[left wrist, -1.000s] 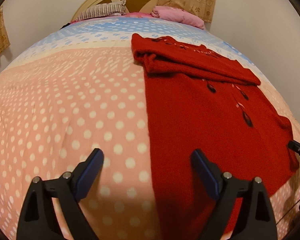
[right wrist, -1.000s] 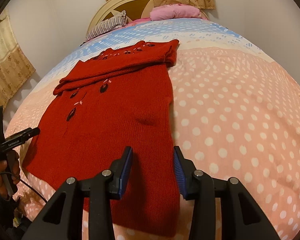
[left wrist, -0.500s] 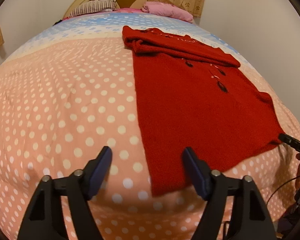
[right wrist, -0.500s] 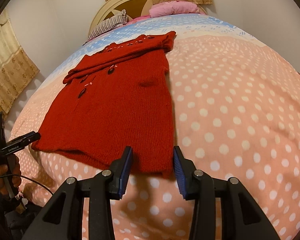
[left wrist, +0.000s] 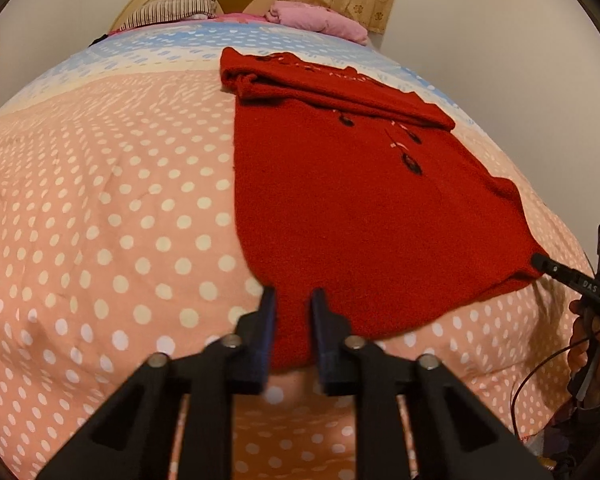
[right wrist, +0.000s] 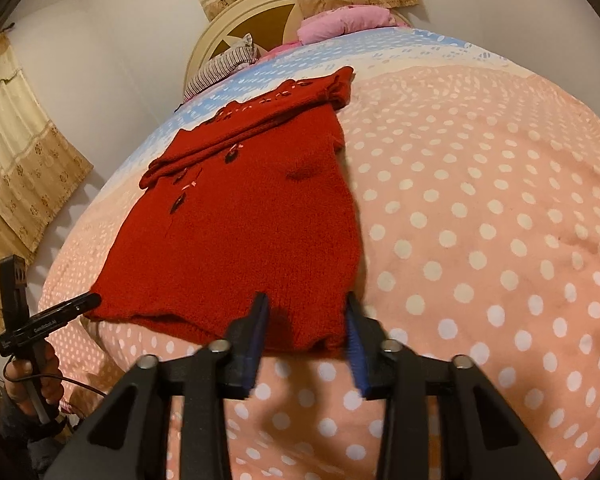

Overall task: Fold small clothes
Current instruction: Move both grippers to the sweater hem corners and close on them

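A red knitted sweater lies flat on the polka-dot bed cover, its sleeves folded across the top. My left gripper is shut on the near left corner of the hem, with cloth pinched between the narrow jaws. From the right wrist, the same sweater stretches away from me. My right gripper straddles the near right corner of the hem; its jaws are closing, with a gap still showing and the cloth between them. Each gripper's tip also appears in the other view: the right gripper and the left gripper.
A striped pillow and a pink bundle lie against the round headboard at the far end. Curtains hang on the left wall. A person's hand holds the left tool beyond the bed's near edge.
Both grippers have drawn back to the sweater's near hem. The left jaws went from wide open to shut on the hem corner. The right jaws look about as wide as before.
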